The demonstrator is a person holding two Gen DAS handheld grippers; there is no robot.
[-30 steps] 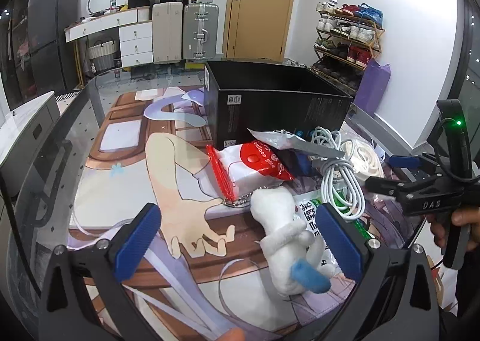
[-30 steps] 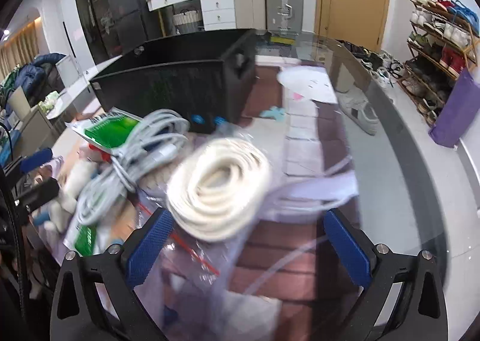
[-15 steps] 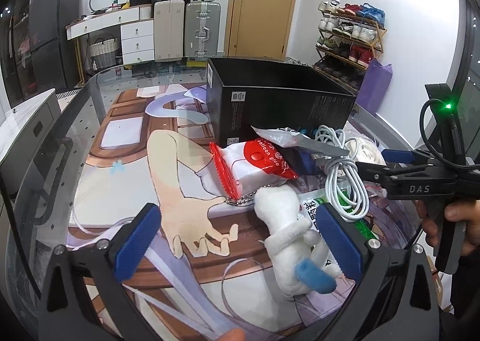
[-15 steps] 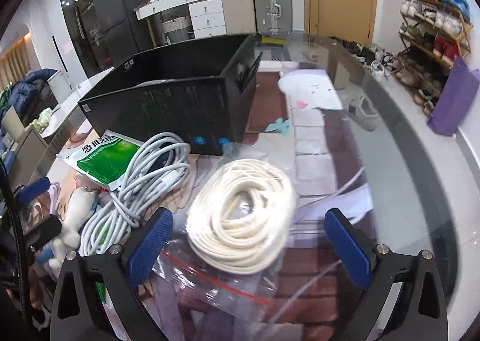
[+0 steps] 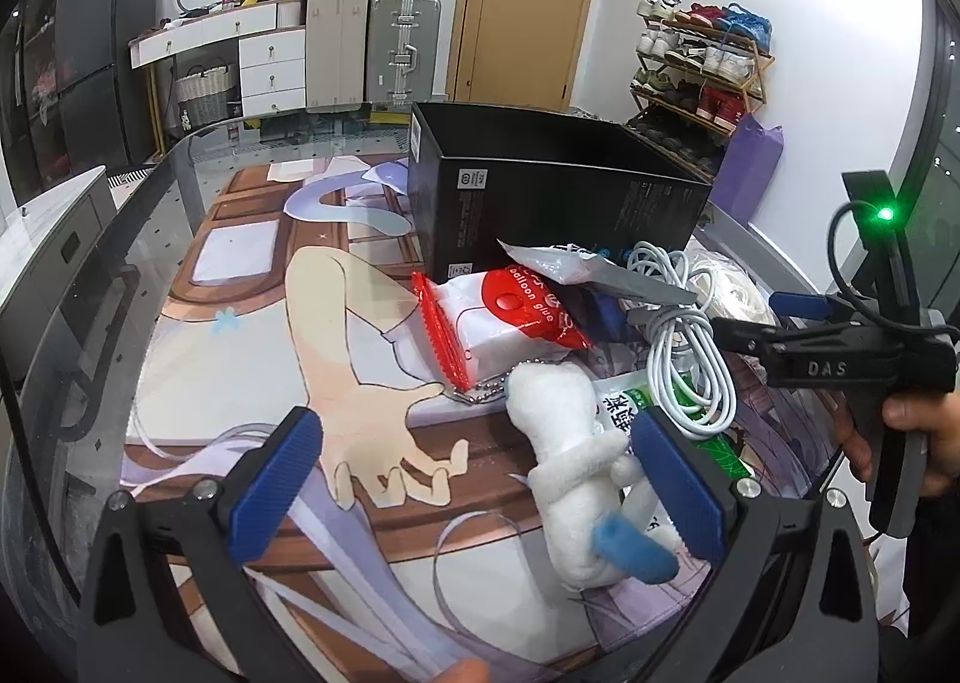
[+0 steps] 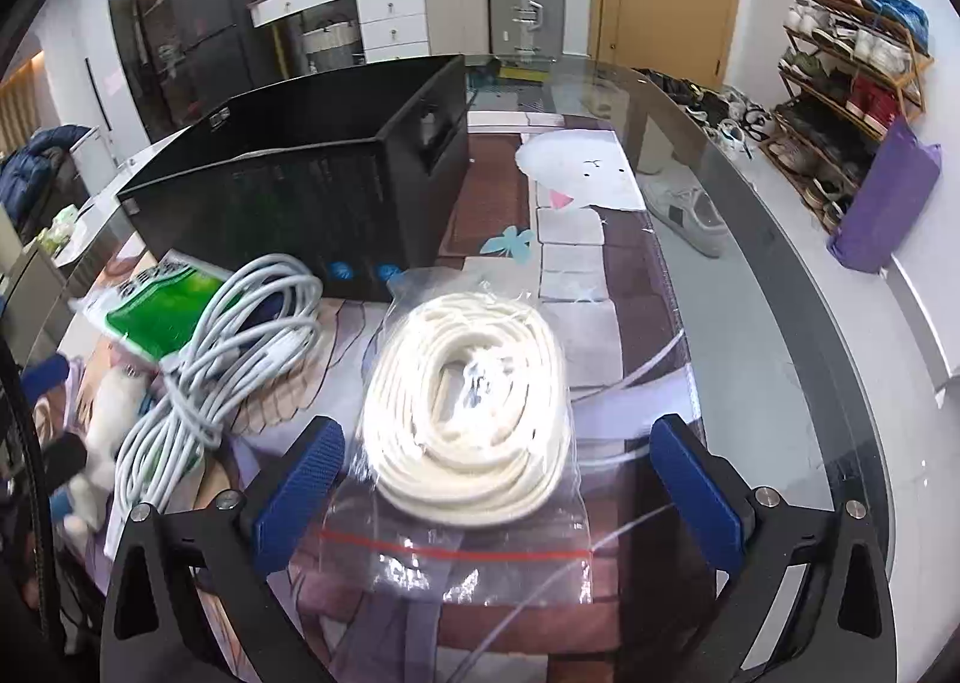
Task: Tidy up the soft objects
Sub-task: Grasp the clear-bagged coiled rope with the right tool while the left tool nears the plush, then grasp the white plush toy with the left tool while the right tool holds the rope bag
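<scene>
Hovering wide open, your right gripper (image 6: 492, 491) straddles one clear zip bag of coiled white rope (image 6: 471, 407) before one open black box (image 6: 312, 167). Your left gripper (image 5: 480, 479), also open, frames one white plush toy (image 5: 570, 455), beside one grey cable bundle (image 5: 690, 359).

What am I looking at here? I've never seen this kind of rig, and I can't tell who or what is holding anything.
No robot: a person holds a two-finger gripper in each hand, each carrying a forward-looking fisheye camera. One picture looks along the left gripper, the other along the right gripper; both are open and hold nothing. The right one, with a hand on it, shows in the left view. On the glass table lie a black box, a white plush toy, a red-and-white packet, a grey cable and a bagged white rope.
</scene>
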